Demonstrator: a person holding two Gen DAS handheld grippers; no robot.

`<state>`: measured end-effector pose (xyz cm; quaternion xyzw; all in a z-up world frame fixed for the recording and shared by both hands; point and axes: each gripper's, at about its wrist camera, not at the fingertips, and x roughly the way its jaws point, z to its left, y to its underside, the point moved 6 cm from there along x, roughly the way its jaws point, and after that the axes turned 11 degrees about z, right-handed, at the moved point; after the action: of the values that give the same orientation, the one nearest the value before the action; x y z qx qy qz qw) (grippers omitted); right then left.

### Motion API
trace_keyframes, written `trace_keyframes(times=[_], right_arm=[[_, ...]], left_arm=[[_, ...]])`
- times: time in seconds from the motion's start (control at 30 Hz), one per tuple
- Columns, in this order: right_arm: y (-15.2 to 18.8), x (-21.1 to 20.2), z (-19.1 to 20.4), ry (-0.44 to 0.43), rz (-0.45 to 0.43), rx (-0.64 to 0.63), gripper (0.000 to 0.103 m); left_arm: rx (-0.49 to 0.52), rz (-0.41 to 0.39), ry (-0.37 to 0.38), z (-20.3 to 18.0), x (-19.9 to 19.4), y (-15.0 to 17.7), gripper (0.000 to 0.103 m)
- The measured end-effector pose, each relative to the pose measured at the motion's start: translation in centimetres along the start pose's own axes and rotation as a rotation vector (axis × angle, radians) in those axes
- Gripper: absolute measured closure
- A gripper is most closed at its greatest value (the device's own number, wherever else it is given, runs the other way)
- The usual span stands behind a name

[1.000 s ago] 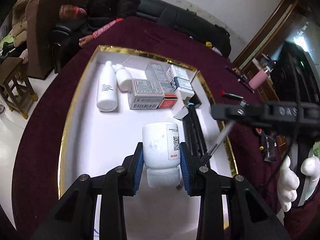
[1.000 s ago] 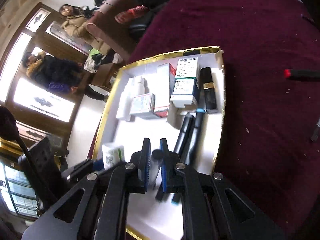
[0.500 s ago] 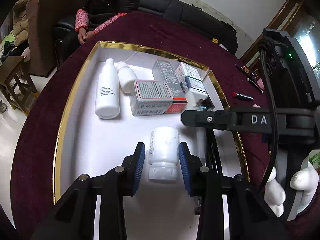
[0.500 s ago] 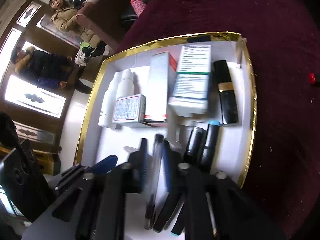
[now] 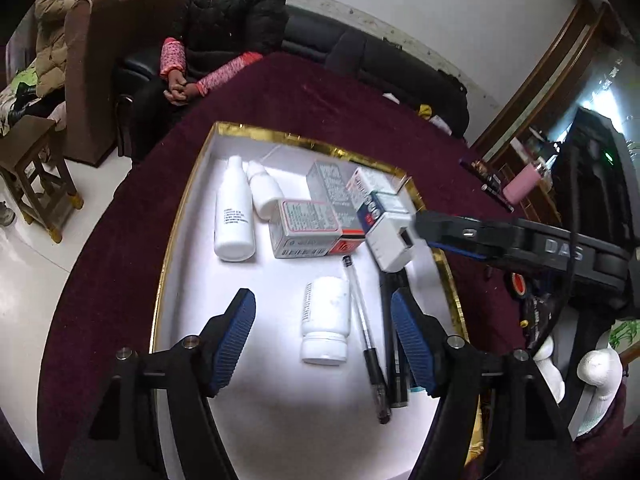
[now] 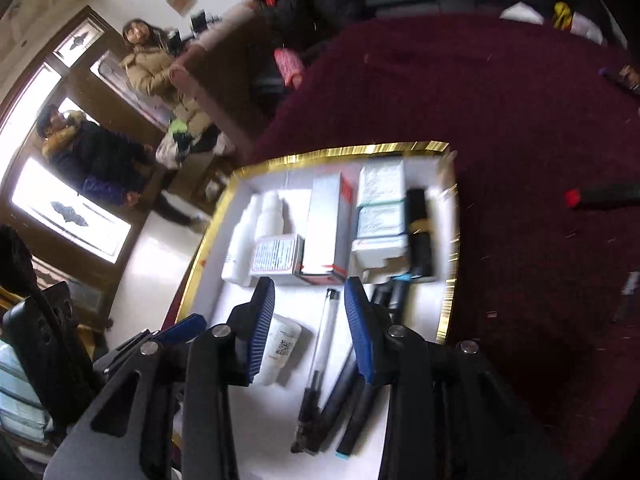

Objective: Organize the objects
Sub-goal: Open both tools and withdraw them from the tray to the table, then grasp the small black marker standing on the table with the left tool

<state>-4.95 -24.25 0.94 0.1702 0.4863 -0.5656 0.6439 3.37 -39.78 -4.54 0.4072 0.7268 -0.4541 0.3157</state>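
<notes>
So the white tray with the gold rim [image 5: 182, 216] sits on a dark red tablecloth [image 5: 120, 240] and fills the middle of both views. In the left wrist view the left gripper [image 5: 323, 336] comes up from the bottom edge, its blue pads spread wide. Its jaws have just been opening, and the small white pill bottle [image 5: 325, 320] lies on its side on the tray floor between them, cap toward the camera, not touched by either pad.

Just right of the bottle lies a clear pen [image 5: 365, 336], and right of that a couple of dark pens [image 5: 394, 344] running along the right pad. Further up the frame: a tall white bottle [image 5: 234, 218] and a smaller dropper bottle [image 5: 264, 192] at the upper left of the tray, then a cluster of medicine boxes [image 5: 308, 232] toward the upper right.

In the right wrist view, which is a bit blurry, the right gripper [image 6: 310, 320] has its fingers apart too, having just been opening. The clear pen lies on the tray between the pads, free of both. The pill bottle peeks out behind the left pad at lower left. A black lipstick tube [image 6: 420, 236] lies along the tray's right wall.

A person in a black jacket [image 5: 236, 24] sits on the sofa at the top.
</notes>
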Motion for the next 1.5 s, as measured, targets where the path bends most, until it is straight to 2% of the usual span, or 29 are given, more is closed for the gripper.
trace_keyframes(times=[0.07,0.17,0.3,0.37,0.4,0.43,0.47,0.53,0.57,0.63,0.7,0.73,0.8,0.87,0.93,1.0,1.1,1.2,1.33,1.4,1.5], right_arm=[[0.8,-2.1,0.3,0.024,-0.056,-0.022,0.066],[2.4,-6.0,0.5,0.070,-0.157,-0.065,0.057],[5.2,-12.1,0.8,0.130,-0.326,-0.104,0.054],[7.0,-15.7,0.9,0.201,-0.440,-0.135,0.051],[8.0,-17.5,0.9,0.250,-0.506,-0.147,0.042],[9.3,-19.6,0.6,0.312,-0.588,-0.157,0.026],[10.5,-21.7,0.4,0.377,-0.678,-0.160,0.017],[13.2,-24.9,-0.5,0.458,-0.828,-0.158,0.000],[14.3,-26.1,-1.2,0.485,-0.874,-0.144,0.000],[15.6,-27.2,-4.0,0.547,-0.858,-0.065,0.000],[16.4,-27.8,-6.8,0.555,-0.836,0.012,0.000],[17.2,-28.2,-8.9,0.558,-0.829,0.071,0.000],[17.8,-28.5,-11.6,0.545,-0.799,0.140,0.000],[18.7,-28.6,-14.4,0.538,-0.763,0.208,0.000],[19.5,-28.1,-16.8,0.508,-0.725,0.261,0.000],[20.5,-27.9,-18.3,0.500,-0.701,0.298,0.000],[21.6,-27.5,-20.5,0.471,-0.674,0.335,0.000],[22.1,-27.2,-21.5,0.456,-0.648,0.343,0.000],[22.2,-27.0,-22.5,0.438,-0.630,0.341,0.000],[22.3,-26.9,-22.8,0.429,-0.625,0.343,0.000],[22.3,-26.9,-23.1,0.419,-0.620,0.347,0.000]], left_arm=[[0.013,-0.016,0.007,-0.6,-0.7,0.2,0.037],[0.037,-0.033,0.031,-2.1,-1.5,0.5,0.037],[0.095,-0.060,0.066,-5.3,-2.3,0.8,0.037],[0.119,-0.079,0.113,-7.1,-2.8,0.9,0.035],[0.133,-0.100,0.157,-8.2,-3.1,1.0,0.031],[0.142,-0.124,0.215,-9.3,-3.5,1.0,0.018],[0.144,-0.144,0.268,-10.2,-4.0,1.1,0.001],[0.150,-0.176,0.386,-12.0,-4.7,1.3,0.001],[0.161,-0.160,0.433,-13.2,-4.5,1.5,0.001],[0.176,-0.108,0.507,-15.3,-3.8,1.6,0.001],[0.196,-0.044,0.586,-17.5,-2.7,2.1,0.001],[0.205,-0.025,0.598,-18.6,-2.1,2.2,0.001],[0.216,-0.002,0.562,-20.3,-0.8,2.1,0.001],[0.237,0.053,0.475,-22.0,1.1,1.8,0.001],[0.285,0.101,0.348,-23.7,3.4,1.4,0.001],[0.335,0.113,0.218,-25.1,5.8,0.5,0.002],[0.373,0.130,0.094,-26.3,8.9,-0.2,0.002],[0.377,0.166,0.033,-27.0,12.2,-0.8,0.002],[0.442,0.178,-0.078,-27.6,15.9,-1.2,0.002],[0.497,0.169,-0.122,-28.3,17.0,-1.8,0.005],[0.557,0.169,-0.150,-29.0,18.0,-2.4,0.010]])
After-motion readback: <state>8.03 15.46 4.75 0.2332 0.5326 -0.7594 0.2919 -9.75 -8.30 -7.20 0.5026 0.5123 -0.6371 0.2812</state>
